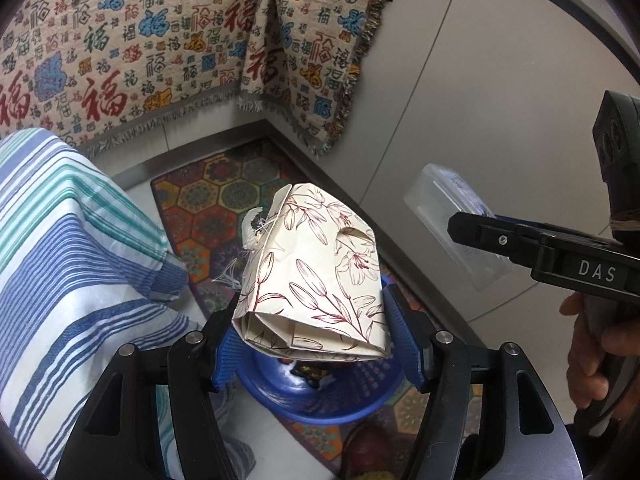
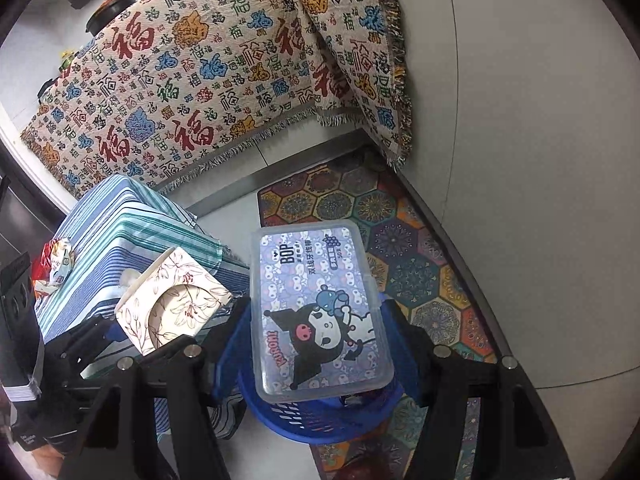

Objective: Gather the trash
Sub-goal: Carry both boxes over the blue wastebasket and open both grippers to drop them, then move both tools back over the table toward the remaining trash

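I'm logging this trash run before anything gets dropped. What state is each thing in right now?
Left claw: shut on the floral box.
Floral box: crumpled, held above the blue basket.
Right claw: shut on the plastic case.
Plastic case: lid closed, held over the basket.
Blue basket: upright on the floor mat, some trash inside.
Wrappers: crumpled, lying on the striped cloth.
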`<state>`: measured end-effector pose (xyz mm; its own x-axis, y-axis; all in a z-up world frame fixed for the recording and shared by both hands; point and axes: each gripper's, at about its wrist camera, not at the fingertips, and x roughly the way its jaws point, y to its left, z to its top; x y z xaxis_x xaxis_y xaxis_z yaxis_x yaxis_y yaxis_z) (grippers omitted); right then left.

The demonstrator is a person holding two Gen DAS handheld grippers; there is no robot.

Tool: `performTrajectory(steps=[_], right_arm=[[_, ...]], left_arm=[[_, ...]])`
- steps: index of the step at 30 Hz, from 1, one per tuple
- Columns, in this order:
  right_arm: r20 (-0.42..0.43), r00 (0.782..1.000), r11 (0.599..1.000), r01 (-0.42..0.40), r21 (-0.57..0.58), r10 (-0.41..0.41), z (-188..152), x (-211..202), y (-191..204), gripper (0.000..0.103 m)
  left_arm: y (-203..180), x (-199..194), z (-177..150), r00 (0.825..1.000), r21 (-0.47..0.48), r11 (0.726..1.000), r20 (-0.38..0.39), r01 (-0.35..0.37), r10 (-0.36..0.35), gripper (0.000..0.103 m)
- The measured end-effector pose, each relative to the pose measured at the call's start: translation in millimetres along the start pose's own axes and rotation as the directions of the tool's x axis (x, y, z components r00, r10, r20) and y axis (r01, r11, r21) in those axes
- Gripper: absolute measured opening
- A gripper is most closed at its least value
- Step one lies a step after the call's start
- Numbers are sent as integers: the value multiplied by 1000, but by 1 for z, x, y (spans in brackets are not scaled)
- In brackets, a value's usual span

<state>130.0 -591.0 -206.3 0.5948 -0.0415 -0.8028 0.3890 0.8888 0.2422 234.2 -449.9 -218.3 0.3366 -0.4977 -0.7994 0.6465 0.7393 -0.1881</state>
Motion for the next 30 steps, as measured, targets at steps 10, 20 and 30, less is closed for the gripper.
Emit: performTrajectory(steps=[10, 20, 30], right_arm=[[76, 996, 999, 38, 8, -38, 9, -17, -1, 84], [273, 962, 976, 57, -209, 3, 8, -67, 74, 84], [94, 982, 843, -93, -530, 167, -54, -32, 232, 84]], left_arm=[[6, 3, 9, 999, -60, 998, 18, 32, -31, 87], [38, -99, -28, 995, -46, 999, 99, 10, -5, 92], [180, -169, -114, 955, -137, 947, 8, -292, 296, 94]])
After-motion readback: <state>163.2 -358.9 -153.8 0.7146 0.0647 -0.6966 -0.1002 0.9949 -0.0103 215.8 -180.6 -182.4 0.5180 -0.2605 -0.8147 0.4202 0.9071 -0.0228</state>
